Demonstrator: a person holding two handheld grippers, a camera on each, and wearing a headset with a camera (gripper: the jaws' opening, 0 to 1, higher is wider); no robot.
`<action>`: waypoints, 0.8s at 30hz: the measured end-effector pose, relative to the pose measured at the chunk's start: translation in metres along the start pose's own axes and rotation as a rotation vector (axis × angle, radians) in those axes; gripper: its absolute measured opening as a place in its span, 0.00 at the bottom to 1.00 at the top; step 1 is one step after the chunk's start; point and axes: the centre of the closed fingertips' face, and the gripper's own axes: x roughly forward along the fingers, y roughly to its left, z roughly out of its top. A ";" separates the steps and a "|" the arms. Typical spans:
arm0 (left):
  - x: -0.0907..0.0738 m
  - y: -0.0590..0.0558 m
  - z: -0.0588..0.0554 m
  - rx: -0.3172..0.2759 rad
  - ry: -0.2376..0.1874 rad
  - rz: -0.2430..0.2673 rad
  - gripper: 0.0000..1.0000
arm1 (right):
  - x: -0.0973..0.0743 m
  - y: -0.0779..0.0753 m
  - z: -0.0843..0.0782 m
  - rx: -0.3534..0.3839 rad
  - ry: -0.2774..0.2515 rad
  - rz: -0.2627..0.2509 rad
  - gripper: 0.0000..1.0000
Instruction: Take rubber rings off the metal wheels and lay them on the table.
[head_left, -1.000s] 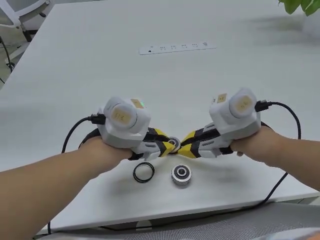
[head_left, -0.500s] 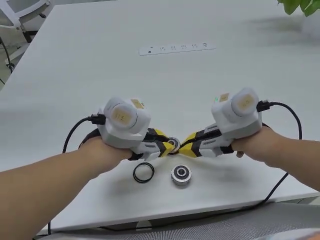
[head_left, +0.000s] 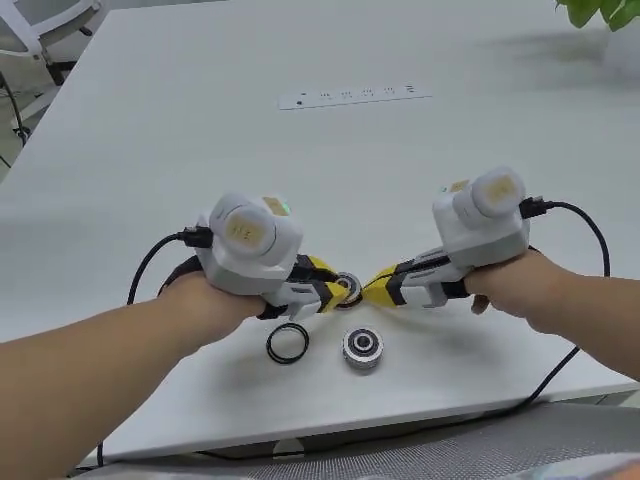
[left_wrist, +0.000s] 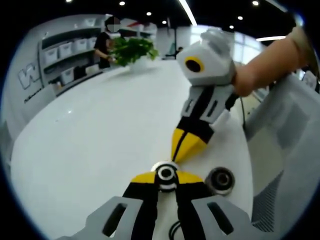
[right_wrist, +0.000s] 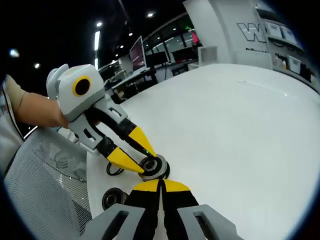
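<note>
Steel wheel (right_wrist: 152, 166) clamped, ring (right_wrist: 165, 169) probably coming off
Left tool (head_left: 331, 293) holds it; right tool (head_left: 372, 287), pinched shut, has drawn back slightly.

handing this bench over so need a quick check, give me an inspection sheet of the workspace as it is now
surface: white table, nothing seen wrong
job's things: silver metal wheel held between the grippers; second metal wheel and loose black rubber ring lying near the front edge
clutter: white power strip, far side
grippers: left gripper shut on the held wheel; right gripper shut, tips at that wheel
cables: black cables trail off the front edge
surroundings: green plant, office chair
</note>
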 end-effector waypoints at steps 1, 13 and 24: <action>0.000 0.000 0.000 -0.001 0.000 0.000 0.13 | -0.001 0.002 0.002 0.016 -0.015 0.012 0.00; 0.000 0.000 0.000 0.004 0.005 0.005 0.13 | -0.002 0.008 0.007 0.249 -0.078 0.053 0.00; 0.001 0.000 0.000 0.011 0.009 0.010 0.13 | -0.003 0.009 0.009 0.331 -0.093 0.072 0.00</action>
